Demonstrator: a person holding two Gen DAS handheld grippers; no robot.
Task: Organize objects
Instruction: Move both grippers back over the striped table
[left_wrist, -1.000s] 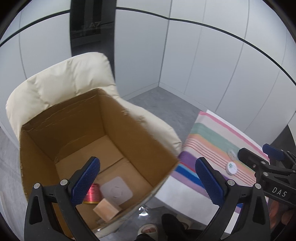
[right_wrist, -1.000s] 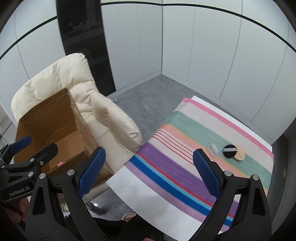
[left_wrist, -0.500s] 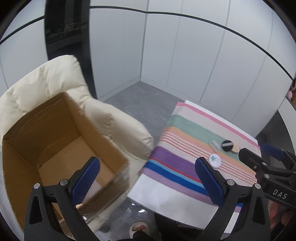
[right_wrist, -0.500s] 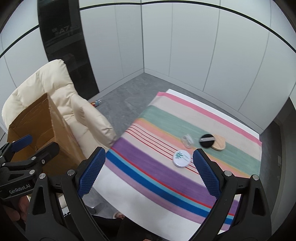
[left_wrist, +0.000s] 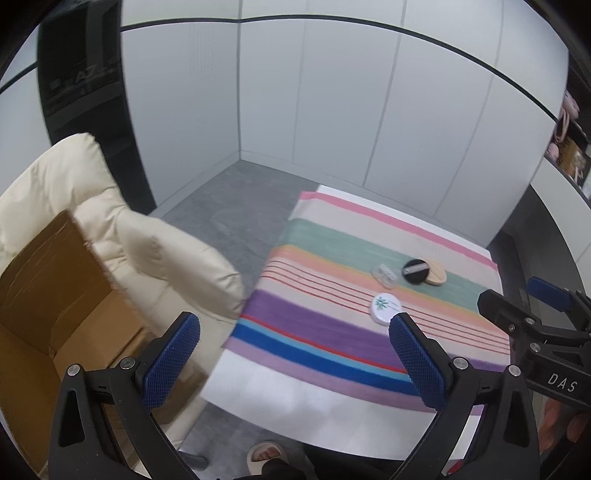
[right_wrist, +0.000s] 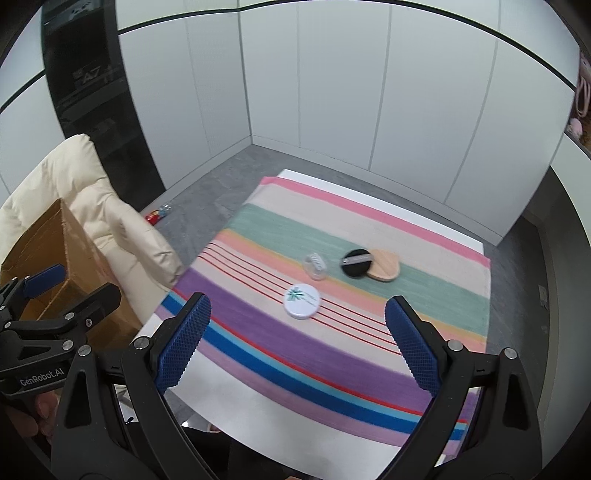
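Note:
A round white tin with a green print (right_wrist: 301, 301) lies on the striped cloth (right_wrist: 258, 332); it also shows in the left wrist view (left_wrist: 385, 307). Behind it lie a small clear plastic case (right_wrist: 316, 266), a black round puff (right_wrist: 355, 261) and a round wooden lid (right_wrist: 385, 270) partly under the puff. An open cardboard box (left_wrist: 55, 288) sits on a cream chair (left_wrist: 162, 254) at the left. My left gripper (left_wrist: 295, 358) is open and empty, over the table's near left edge. My right gripper (right_wrist: 299, 343) is open and empty, above the cloth in front of the tin.
The table's white top (right_wrist: 240, 410) shows at the near edge. Grey floor (right_wrist: 221, 177) and white wall panels lie behind. A small red item (right_wrist: 153, 216) lies on the floor by the chair. A foot in a slipper (left_wrist: 266, 456) is below the table.
Both grippers have swung right, away from the box toward the table. The box has slid to the left edge of both views and the tin and other items have come nearer the centre.

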